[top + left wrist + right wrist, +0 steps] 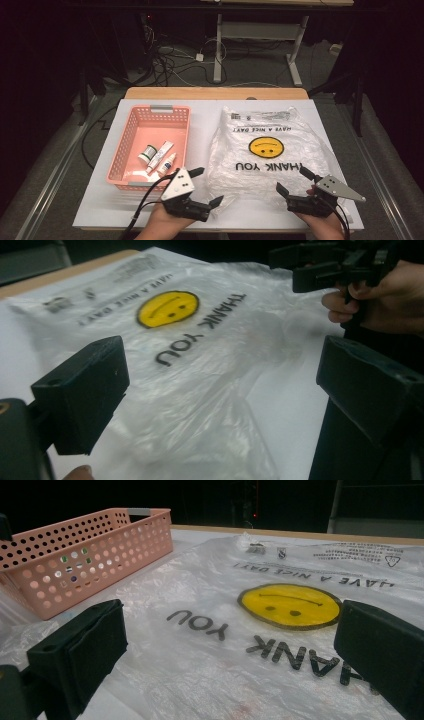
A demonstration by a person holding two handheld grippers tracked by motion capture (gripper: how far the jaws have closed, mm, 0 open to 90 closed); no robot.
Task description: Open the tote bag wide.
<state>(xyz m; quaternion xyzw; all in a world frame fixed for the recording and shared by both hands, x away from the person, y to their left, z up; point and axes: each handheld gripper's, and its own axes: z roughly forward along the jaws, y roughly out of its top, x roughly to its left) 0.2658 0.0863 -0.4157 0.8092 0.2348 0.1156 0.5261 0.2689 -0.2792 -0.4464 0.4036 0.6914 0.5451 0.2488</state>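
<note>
**A:** Two hand-held grippers frame a crumpled clear plastic bag (265, 150) printed with a yellow smiley face and "THANK YOU", lying flat on the white table (100, 210) to the right of a pink perforated plastic basket (125, 145).

**B:** And the jaws?

**A:** The left gripper (207, 186) sits at the bag's near left corner, jaws spread wide with nothing between them. The left gripper view shows the film below and ahead of its jaws, not pinched. The right gripper (294, 181) hovers at the near right corner, jaws likewise apart over the plastic.

**B:** Does either touch the bag?

**A:** Hard to tell from above; the black tips look just over the edge of the film.

**B:** What is in the basket?

**A:** A small round roll (147, 152), a white tube (161, 153) and a small white dropper bottle (168, 164), side by side near its front wall.
</note>
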